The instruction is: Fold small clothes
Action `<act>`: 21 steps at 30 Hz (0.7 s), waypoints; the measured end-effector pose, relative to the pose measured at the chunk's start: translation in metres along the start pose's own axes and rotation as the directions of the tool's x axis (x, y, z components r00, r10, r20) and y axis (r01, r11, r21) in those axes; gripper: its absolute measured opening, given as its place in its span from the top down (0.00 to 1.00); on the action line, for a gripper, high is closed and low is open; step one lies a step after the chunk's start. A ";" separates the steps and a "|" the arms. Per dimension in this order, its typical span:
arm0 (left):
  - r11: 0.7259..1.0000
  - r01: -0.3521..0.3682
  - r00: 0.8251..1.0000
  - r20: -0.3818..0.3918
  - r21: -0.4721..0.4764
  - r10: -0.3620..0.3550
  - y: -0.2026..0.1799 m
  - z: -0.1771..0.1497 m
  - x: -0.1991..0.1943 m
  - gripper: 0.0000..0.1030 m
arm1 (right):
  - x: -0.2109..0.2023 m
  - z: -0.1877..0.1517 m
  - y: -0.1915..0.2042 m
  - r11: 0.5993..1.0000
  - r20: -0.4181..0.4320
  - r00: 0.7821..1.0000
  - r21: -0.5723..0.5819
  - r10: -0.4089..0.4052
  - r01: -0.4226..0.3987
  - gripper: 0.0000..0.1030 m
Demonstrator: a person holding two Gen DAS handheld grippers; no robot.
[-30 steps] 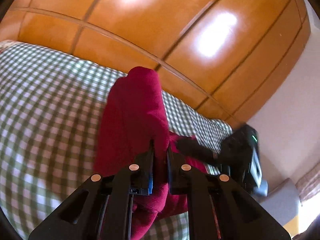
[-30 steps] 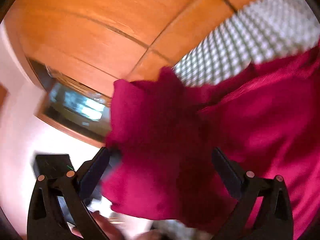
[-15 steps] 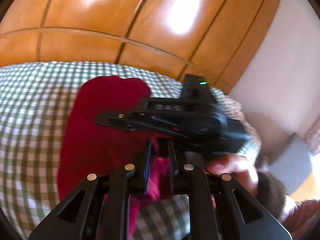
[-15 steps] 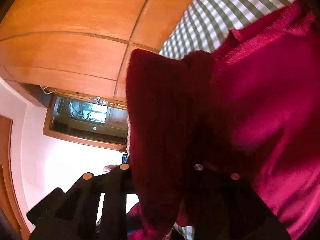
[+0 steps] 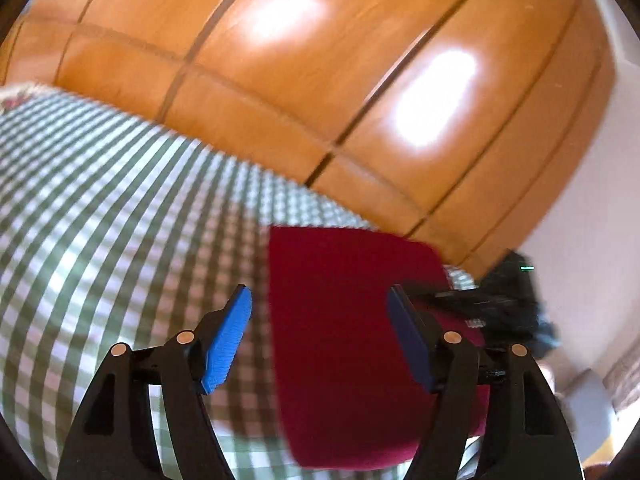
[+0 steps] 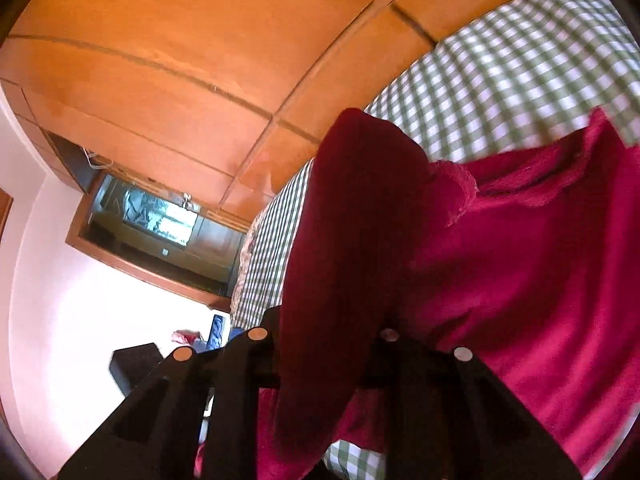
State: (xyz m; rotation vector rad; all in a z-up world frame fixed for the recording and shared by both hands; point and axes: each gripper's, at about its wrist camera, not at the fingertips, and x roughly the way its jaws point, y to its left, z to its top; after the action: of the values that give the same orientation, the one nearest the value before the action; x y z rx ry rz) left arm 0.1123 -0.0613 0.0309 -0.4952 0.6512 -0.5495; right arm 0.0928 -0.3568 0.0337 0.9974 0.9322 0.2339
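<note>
While the left wrist view is blurred by motion, its main shapes are legible. The left gripper (image 5: pixel 320 336) has its jaws spread wide, with nothing between them. Each finger is matte black plastic with round copper-coloured rivets; a ribbed blue pad (image 5: pixel 228 342) lines the inner face of the left finger. A dark red garment (image 5: pixel 352 336) lies on the checked bedcover (image 5: pixel 100 240), its near part forming a flat panel with a straight left edge and a rounded far corner. The bedcover is woven in green and white squares. Behind it stands a glossy orange-brown wooden panel wall (image 5: pixel 320 80) divided by dark grooves. The right gripper (image 5: pixel 492 304) appears as a black blur at the garment's right side.

In the right wrist view, the right gripper (image 6: pixel 332 344) is clamped on a thick fold of the dark red garment (image 6: pixel 520 260). The fold rises between the fingers as a rounded hump and hides the fingertips. The fabric is fleecy, with a soft nap. The rest of the garment spreads to the right over the checked bedcover (image 6: pixel 520 60). The wooden panel wall (image 6: pixel 180 40) fills the upper left.
</note>
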 end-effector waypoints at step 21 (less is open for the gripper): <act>0.905 -0.005 0.946 -0.291 0.426 0.142 -0.067 -0.075 0.110 0.23 | -0.046 0.012 -0.115 0.973 0.042 0.975 0.090 -0.216 0.212 0.68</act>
State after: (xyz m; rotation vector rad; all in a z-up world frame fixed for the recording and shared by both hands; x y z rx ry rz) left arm 0.1137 -0.1977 -0.0285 0.0311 0.8271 -0.6833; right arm 0.0479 -0.4538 -0.0296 0.9678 1.0007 -0.0130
